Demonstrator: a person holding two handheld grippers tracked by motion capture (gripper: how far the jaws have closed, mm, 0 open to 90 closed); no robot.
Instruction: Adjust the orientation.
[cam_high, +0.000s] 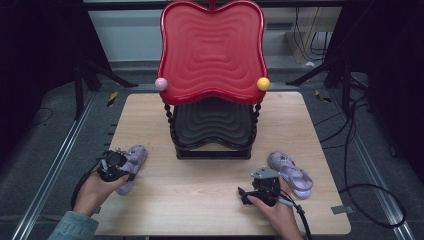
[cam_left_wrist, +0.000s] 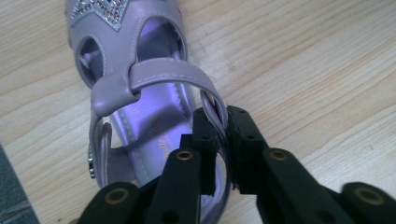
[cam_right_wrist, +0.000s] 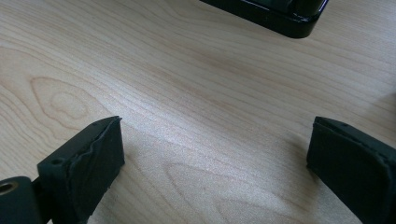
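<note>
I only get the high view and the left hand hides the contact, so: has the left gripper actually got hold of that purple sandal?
Observer: Yes, the left gripper is pinched on the left sandal's side strap.
Operator: And the right gripper?
Observer: The right gripper has its jaws wide apart over bare table.
Operator: Anything ahead of it?
Observer: A corner of the stand's black base.

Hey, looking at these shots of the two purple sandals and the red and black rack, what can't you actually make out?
- Left sandal, high view: heel end hidden under the left tongs and hand.
- Same sandal, left gripper view: toe cut off by the top edge.
- Rack: top cut off in the high view.
- Black lower shelf: back part shadowed by the red shelf.
</note>
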